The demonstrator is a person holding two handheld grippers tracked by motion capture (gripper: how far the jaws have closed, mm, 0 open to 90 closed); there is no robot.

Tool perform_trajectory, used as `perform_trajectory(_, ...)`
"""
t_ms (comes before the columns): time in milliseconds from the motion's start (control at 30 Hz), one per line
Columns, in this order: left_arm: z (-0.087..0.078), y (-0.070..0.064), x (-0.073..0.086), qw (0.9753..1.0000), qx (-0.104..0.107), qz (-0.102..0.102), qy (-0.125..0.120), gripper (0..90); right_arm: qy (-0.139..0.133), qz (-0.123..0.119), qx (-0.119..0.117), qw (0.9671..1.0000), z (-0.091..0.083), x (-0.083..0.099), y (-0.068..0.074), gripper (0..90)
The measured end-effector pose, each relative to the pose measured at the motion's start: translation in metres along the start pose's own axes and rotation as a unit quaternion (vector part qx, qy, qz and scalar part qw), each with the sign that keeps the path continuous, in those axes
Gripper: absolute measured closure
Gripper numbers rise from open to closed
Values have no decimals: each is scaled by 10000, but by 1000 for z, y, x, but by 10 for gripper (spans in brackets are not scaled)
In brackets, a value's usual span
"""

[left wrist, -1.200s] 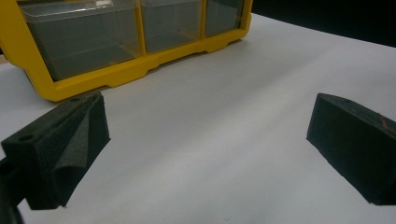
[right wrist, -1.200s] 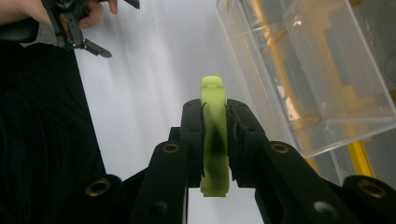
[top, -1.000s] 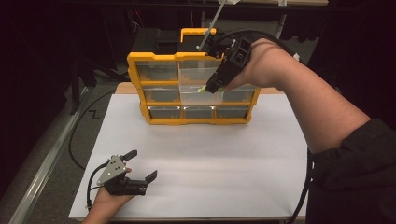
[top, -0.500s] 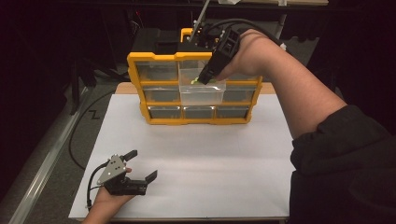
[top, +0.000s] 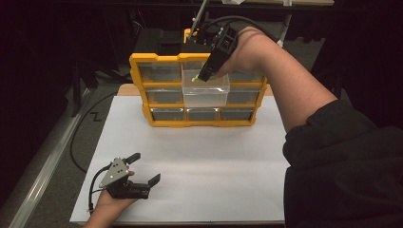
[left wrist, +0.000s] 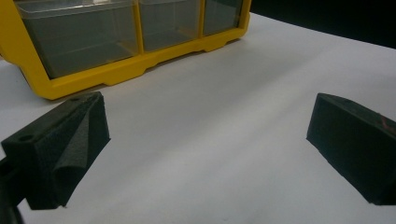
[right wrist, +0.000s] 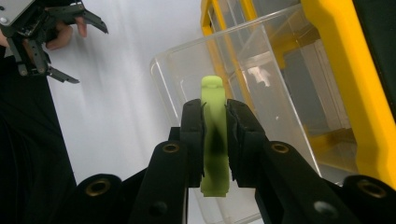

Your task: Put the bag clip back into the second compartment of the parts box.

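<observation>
White table sheet [top: 199, 161] mostly bare in front of the yellow drawer cabinet [top: 138, 90]. Clear drawer [top: 205, 92] pulled out of the middle column. Right gripper [top: 203, 77] above it, pinching a green piece [right wrist: 215, 135], long axis running along the jaws. Left gripper [top: 142, 167] rests near the sheet's front-left edge, jaws spread.

Right gripper [top: 203, 76] with the green piece [top: 196, 80] moves up and left from the middle row, now over the pulled-out clear drawer [top: 206, 89]; forearm leans further in.
</observation>
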State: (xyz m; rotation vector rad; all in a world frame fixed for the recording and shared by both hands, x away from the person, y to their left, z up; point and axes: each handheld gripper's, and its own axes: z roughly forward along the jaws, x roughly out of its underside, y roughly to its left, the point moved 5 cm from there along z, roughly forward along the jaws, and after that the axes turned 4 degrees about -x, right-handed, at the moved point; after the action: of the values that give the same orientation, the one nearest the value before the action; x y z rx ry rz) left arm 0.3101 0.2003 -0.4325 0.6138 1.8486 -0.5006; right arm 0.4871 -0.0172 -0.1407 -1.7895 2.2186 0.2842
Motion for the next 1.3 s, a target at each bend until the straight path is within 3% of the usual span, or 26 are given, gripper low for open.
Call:
perform_trajectory(267,0,0,0,10000,15,3,-7,3,94,21,64,9999,10,-3,-6,791)
perform_trajectory(333,0,0,0,10000,18,5,-5,3,247,-6,108,9996,18,-3,-7,791)
perform_trajectory(700,-1,1,-1,10000,32,-14,-25,3,307,-19,89,9995,34,-4,-12,790)
perform_trajectory(1167,-1,1,-1,10000,50,-29,-46,3,170,88,-81,9998,31,2,-17,781)
perform_trajectory(1300,-1,0,-1,10000,53,-29,-52,3,-20,230,55,9997,23,-1,-19,502)
